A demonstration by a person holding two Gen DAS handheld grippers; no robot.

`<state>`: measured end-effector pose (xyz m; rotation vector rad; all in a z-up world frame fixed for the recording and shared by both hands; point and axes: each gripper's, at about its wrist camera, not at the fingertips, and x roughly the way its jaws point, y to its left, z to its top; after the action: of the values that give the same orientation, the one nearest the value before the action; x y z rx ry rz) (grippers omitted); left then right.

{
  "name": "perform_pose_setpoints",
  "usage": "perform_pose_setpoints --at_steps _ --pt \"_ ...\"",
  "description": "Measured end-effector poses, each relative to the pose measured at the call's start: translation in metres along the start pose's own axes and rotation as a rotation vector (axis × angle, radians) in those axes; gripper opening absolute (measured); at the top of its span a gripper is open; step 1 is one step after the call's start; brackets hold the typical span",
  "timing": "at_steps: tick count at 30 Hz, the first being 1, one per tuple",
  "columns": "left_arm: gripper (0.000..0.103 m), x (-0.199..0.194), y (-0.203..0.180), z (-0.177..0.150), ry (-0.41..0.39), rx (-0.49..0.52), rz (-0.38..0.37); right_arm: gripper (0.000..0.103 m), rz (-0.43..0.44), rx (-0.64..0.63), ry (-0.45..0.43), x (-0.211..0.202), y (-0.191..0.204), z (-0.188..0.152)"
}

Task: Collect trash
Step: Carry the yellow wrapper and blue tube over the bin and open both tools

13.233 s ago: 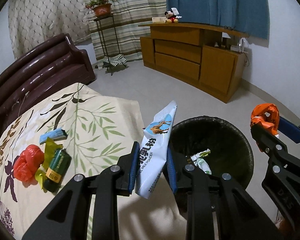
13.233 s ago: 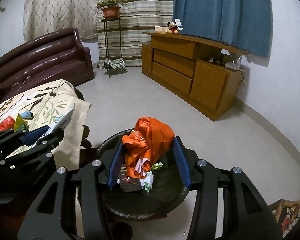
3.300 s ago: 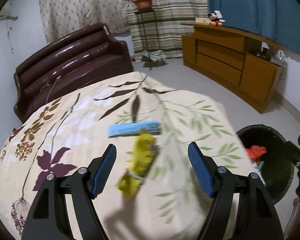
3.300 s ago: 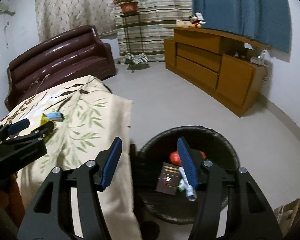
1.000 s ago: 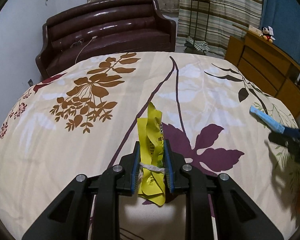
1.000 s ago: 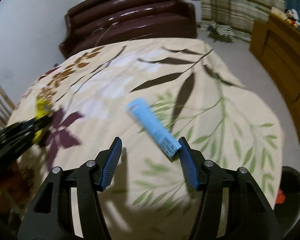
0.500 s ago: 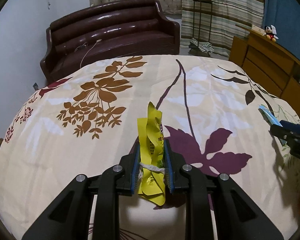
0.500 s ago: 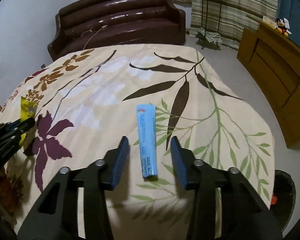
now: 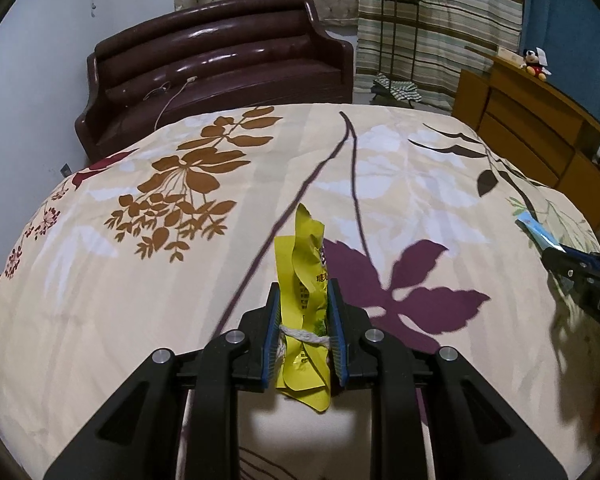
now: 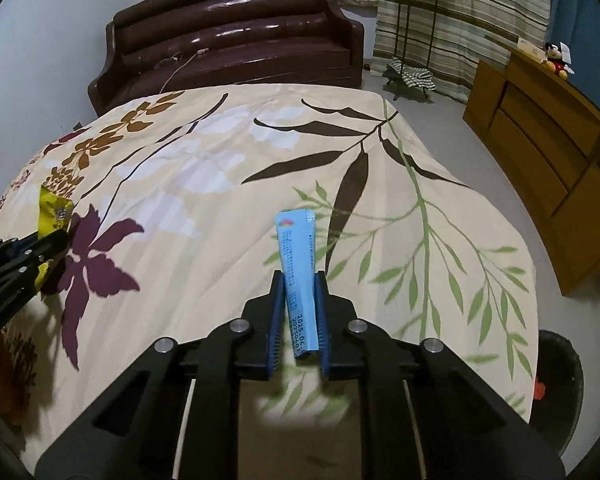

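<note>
A crumpled yellow wrapper [image 9: 305, 280] stands upright between the blue pads of my left gripper [image 9: 304, 312], which is shut on it just above the floral tablecloth [image 9: 180, 280]. The same yellow wrapper [image 10: 54, 210] shows at the left edge of the right wrist view. My right gripper [image 10: 299, 296] is shut on a flat light-blue sachet [image 10: 297, 264], whose far end sticks up past the pads. In the left wrist view that blue sachet [image 9: 534, 230] pokes out of the right gripper [image 9: 556, 254] at the right edge. The black trash bin [image 10: 560, 364] sits on the floor past the table's right side.
The table with the cream floral tablecloth [image 10: 220, 168] fills both views. Behind it stands a dark brown leather sofa [image 9: 220, 68]. A wooden sideboard [image 10: 540, 152] runs along the right wall, and a plant stand [image 9: 400, 20] is by the striped curtain.
My right gripper has closed from wide open onto the blue sachet and lifted its end off the cloth. The left gripper keeps its hold on the yellow wrapper and has hardly moved.
</note>
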<state>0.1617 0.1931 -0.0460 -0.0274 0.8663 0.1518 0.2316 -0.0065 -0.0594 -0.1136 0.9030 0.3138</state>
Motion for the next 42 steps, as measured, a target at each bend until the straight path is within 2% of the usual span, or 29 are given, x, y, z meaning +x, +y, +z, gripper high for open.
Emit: perform_pose_setpoints --at_steps 8,18,37,42 --pt "0.023 -0.015 -0.023 -0.011 -0.014 0.019 -0.038 0.014 -0.005 0.033 -0.031 -0.03 -0.003 -0.028" --pt "0.023 -0.046 -0.072 -0.027 -0.067 0.068 -0.106 0.014 -0.053 0.097 -0.103 -0.081 -0.019 -0.07" --pt "0.023 -0.099 -0.183 -0.045 -0.168 0.218 -0.255 0.014 -0.192 0.23 -0.221 -0.166 -0.097 -0.129" --pt "0.023 -0.106 -0.21 -0.047 -0.184 0.253 -0.289 0.014 -0.262 0.25 -0.246 -0.181 -0.118 -0.144"
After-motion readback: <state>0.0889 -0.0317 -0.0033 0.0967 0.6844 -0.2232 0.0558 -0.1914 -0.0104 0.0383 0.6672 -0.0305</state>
